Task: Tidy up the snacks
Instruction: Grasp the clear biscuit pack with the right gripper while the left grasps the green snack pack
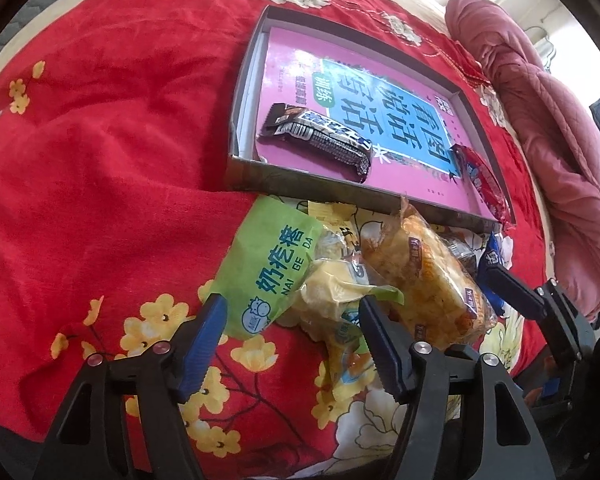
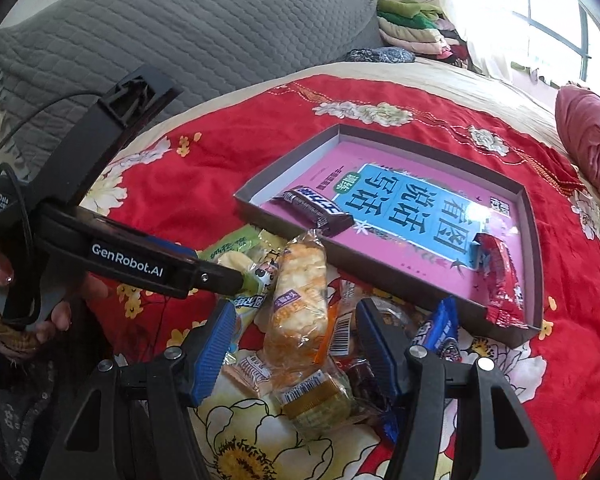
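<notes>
A red blanket (image 1: pixel 100 160) with yellow and white flowers covers the bed under both grippers. Beyond the fingers of both lies a shallow grey box (image 1: pixel 242 92), its floor taken up by a pink book (image 1: pixel 380 160) with a blue title panel. Two snacks are in the box: a dark bar wrapper (image 1: pixel 320 140) near the corner closest to the left gripper, and a red packet (image 1: pixel 486 184) leaning against the wall on the side toward the right gripper.

The rest of the snacks sit in a loose heap on the blanket, between the grippers and the box's near wall. The green packet (image 1: pixel 268 276) lies directly ahead of the left gripper (image 1: pixel 292 312), whose blue-padded jaws stand apart with the packet's lower end and a pale yellow packet (image 1: pixel 332 288) between them; whether the pads press on either I cannot tell. An orange rice cracker pack (image 2: pixel 300 292) lies lengthwise between the fingers of the right gripper (image 2: pixel 296 312), which is spread wide, the pads clear of it on both sides. A blue packet (image 2: pixel 440 328) rests just outside its right finger. In the right wrist view, a hand (image 2: pixel 4 276) holds the left gripper's handle.
</notes>
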Tool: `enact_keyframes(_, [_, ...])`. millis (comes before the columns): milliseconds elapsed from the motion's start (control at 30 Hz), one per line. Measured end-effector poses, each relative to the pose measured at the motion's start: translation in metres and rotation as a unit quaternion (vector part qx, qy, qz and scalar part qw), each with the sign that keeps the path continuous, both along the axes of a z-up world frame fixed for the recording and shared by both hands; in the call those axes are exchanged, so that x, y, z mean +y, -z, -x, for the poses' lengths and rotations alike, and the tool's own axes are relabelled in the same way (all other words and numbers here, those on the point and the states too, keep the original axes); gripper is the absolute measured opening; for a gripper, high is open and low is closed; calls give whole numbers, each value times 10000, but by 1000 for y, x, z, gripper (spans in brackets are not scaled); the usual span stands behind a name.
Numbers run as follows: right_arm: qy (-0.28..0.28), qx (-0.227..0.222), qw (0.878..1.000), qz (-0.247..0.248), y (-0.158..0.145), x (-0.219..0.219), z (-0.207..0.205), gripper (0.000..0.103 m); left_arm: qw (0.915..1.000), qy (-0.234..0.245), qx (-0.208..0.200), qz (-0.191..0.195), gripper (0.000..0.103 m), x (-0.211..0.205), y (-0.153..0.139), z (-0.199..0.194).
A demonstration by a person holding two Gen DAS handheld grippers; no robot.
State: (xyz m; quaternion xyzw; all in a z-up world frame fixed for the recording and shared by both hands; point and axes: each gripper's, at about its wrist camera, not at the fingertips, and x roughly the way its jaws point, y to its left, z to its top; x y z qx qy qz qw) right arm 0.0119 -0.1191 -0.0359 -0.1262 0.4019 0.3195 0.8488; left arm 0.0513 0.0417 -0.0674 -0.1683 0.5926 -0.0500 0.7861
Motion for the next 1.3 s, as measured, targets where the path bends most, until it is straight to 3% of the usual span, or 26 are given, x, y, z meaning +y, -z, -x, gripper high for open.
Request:
enact_keyframes(267, [-178,-100,9997,111,6,11,1,54,10000,18,-66,41,70,1,5,-4])
enact_keyframes(633, [-381,-336,9979,411,15,30,4,52,9998,33,-187,50,69,-1,8,-8])
enact_keyframes(933, [-134,-106,9992,358,24,24,-12,35,9994,123,-263,192,52,-4,7,-12])
enact_keyframes(1300, [26,158,9998,-80,20,10,-22,33,9986,152,-482,170,42,-2,-5,-6])
